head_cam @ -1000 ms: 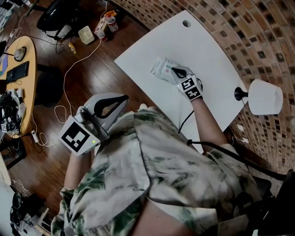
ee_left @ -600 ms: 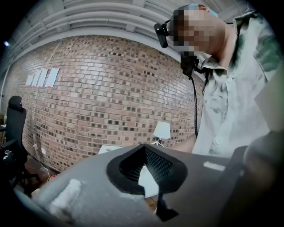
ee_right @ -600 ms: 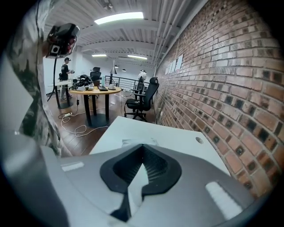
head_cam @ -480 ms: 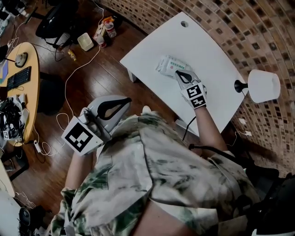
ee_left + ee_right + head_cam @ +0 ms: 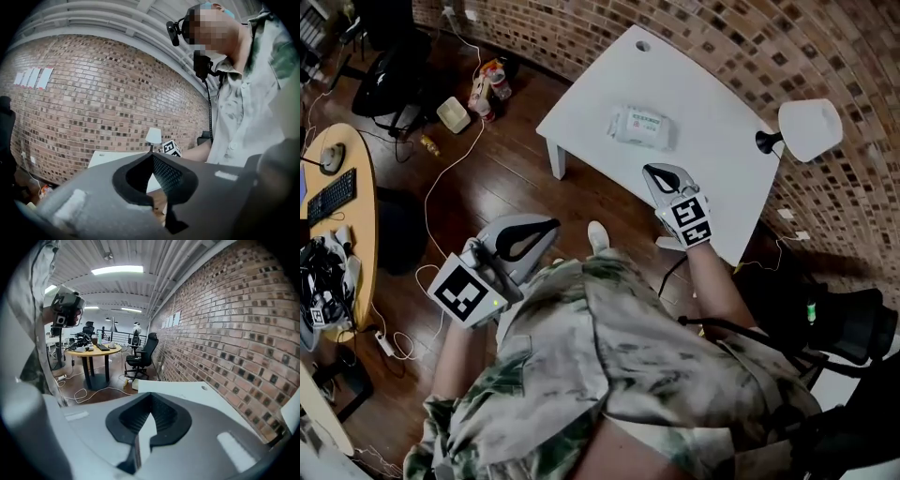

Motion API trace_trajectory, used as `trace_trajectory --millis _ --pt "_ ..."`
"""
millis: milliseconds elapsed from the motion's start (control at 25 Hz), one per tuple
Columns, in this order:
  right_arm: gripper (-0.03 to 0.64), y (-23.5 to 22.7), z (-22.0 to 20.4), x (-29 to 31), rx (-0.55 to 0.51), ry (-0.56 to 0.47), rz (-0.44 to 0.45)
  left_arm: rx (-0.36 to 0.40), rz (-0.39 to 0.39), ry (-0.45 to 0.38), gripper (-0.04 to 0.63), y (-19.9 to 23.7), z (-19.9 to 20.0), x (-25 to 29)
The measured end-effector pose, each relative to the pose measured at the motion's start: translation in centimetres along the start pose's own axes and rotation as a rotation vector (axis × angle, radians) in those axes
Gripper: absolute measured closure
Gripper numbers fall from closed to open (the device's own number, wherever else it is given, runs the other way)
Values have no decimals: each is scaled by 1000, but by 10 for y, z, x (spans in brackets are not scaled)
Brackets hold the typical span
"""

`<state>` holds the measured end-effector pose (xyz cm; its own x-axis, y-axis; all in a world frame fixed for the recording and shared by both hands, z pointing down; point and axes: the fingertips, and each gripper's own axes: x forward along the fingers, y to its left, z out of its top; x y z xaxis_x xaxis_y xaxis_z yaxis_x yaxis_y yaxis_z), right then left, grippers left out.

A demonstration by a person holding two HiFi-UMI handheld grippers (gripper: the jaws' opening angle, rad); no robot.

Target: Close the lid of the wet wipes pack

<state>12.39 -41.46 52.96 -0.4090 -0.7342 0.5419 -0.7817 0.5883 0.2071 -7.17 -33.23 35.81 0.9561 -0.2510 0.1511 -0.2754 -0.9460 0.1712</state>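
Brick wall (image 5: pixel 825 56): runs along the far side of the room, behind the table. Wood floor (image 5: pixel 487 178): dark boards, strewn with loose cables and small clutter. White table (image 5: pixel 712 169): stands against the wall, one corner jutting toward the floor clutter. Round desk (image 5: pixel 342 178): sits well apart at the left edge, carrying a keyboard (image 5: pixel 333 195). Lamp (image 5: pixel 806 129): stands at the table's wall-side edge, with a white shade and a dark base. Left gripper (image 5: pixel 555 223) (image 5: pixel 152 155): hangs over the floor, off the table, close to the person's patterned shirt; jaws pressed together at the tips, pinching nothing. Right gripper (image 5: pixel 649 170) (image 5: pixel 151 394): hovers over the near part of the table, touching nothing; jaws likewise pressed together, with nothing between them. Wet wipes pack (image 5: pixel 639 127): lies flat near the middle of the table, beyond the right gripper's tips and apart from both grippers; lid too small to judge.
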Motion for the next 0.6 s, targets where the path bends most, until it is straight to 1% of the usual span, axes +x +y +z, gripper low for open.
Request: trace_trajectory --millis 160,360,480,600 --pt "612 23 1 -37 47 -17 -46 2 -73 4 597 -19 -11 -8" --pt "612 64 12 -89 80 -63 -65 -2 -159 52 597 -55 -27 -6" --pt "612 80 28 -119 75 -101 -77 22 -200 40 597 -73 -23 1" --pt "612 99 36 -150 91 -125 -71 35 -224 33 597 -94 -21 6"
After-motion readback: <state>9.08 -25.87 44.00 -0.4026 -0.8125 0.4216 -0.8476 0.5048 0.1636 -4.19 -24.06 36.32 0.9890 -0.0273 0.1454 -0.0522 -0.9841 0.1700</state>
